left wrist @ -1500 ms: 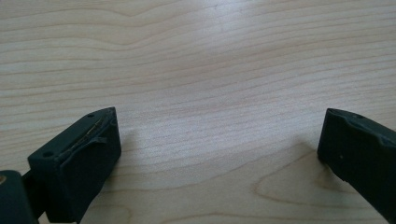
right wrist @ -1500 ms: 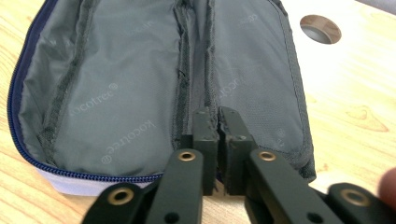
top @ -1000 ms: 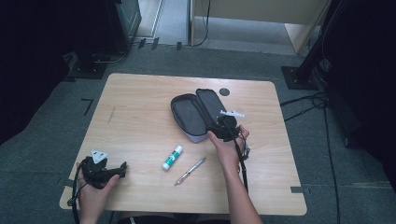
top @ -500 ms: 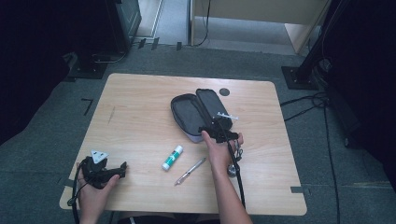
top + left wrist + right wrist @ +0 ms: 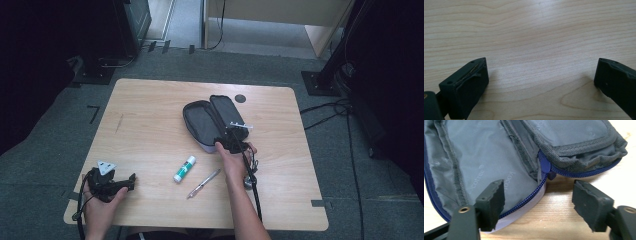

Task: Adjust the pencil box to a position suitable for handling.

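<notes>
hiding behind the right claw (image 5: 231, 141): pencil case (image 5: 200, 125) edge.

Light wooden table (image 5: 150, 125), open grey pencil case (image 5: 202, 125), glue stick (image 5: 184, 169), pen (image 5: 203, 183) lying on it

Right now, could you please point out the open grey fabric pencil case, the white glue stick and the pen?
open grey fabric pencil case (image 5: 199, 125): high view, inner lining.
white glue stick (image 5: 184, 168): high view, mid-barrel.
pen (image 5: 203, 183): high view, mid-shaft.
</notes>
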Demonstrator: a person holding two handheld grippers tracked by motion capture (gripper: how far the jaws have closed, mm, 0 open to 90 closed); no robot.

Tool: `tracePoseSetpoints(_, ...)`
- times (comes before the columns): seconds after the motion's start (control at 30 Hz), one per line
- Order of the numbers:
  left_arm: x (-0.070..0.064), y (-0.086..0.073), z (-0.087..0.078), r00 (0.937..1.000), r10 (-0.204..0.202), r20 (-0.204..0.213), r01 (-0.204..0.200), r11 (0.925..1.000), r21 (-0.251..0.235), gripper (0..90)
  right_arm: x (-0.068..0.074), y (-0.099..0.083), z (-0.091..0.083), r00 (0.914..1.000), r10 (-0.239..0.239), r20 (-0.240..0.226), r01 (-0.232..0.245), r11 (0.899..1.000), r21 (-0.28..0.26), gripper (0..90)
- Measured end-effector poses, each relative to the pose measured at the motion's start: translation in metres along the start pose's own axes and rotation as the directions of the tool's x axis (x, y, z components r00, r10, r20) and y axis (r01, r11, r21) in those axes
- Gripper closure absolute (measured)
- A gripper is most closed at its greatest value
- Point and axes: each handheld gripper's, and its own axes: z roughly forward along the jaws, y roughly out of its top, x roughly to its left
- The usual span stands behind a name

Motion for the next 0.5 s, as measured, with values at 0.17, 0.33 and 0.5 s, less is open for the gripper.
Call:
tracePoseSetpoints(0.17,0.0,0.0,0.0,1.0,0.001,0.0,-0.001,1.0,0.0,0.0,-0.002,0.0,0.001,0.9991,-0.002,-0.041,0.002,1.0,0.006,50.2)
tracePoseSetpoints(0.33,0.0,0.0,0.0,1.0,0.001,0.0,-0.001,1.0,0.0,0.0,-0.007,0.002,0.001,0.998,0.007,-0.063,-0.007,1.0,-0.002,61.4)
tracePoseSetpoints(0.5,0.0,0.0,0.0,1.0,0.001,0.0,-0.001,1.0,0.0,0.0,-0.013,0.005,0.0,0.9979,-0.015,-0.064,0.014,1.0,-0.011,72.8)
